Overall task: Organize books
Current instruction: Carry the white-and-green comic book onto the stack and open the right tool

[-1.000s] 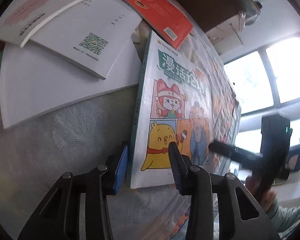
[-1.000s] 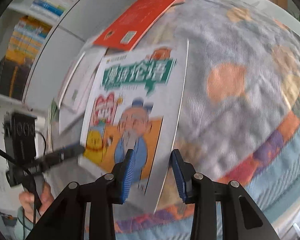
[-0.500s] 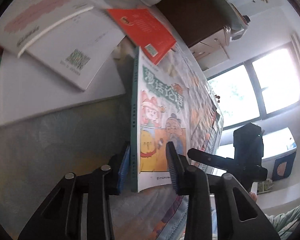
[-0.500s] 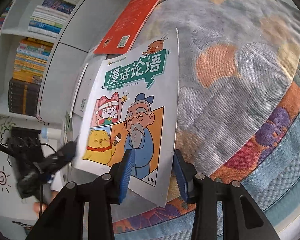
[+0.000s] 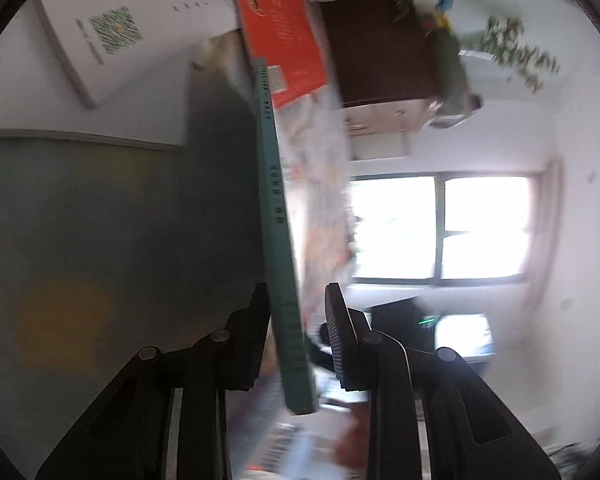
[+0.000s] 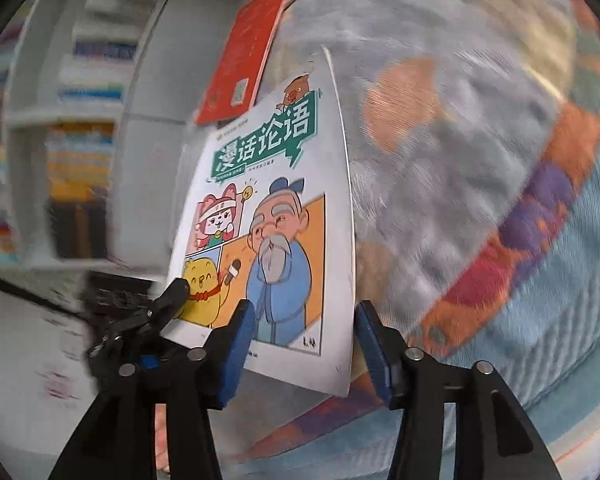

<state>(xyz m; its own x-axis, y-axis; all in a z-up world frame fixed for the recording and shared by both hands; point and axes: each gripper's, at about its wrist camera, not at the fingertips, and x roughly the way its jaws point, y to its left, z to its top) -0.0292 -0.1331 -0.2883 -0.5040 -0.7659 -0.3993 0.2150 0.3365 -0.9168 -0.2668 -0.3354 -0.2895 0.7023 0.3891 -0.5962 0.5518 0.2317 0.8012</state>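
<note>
A cartoon-cover book (image 6: 276, 216) with a green spine (image 5: 278, 220) is raised off the patterned tablecloth (image 6: 480, 168), standing on edge. My left gripper (image 5: 296, 336) has its jaws on either side of the spine's near end; I cannot tell whether they pinch it. It shows in the right wrist view (image 6: 168, 300) at the book's lower left corner. My right gripper (image 6: 304, 344) is open, with the book's lower right corner between its fingers, apart from the pads. A red book (image 6: 248, 52) lies flat beyond; it also shows in the left wrist view (image 5: 280, 40).
White books (image 5: 112, 40) lie stacked at the left of the table. A white bookshelf (image 6: 84, 152) full of books stands behind. A dark wooden cabinet (image 5: 380, 48) and a bright window (image 5: 440, 228) are beyond the table.
The cartoon book has tilted up from lying flat to standing on edge, so the left wrist view now sees only its spine. Both grippers rose with it.
</note>
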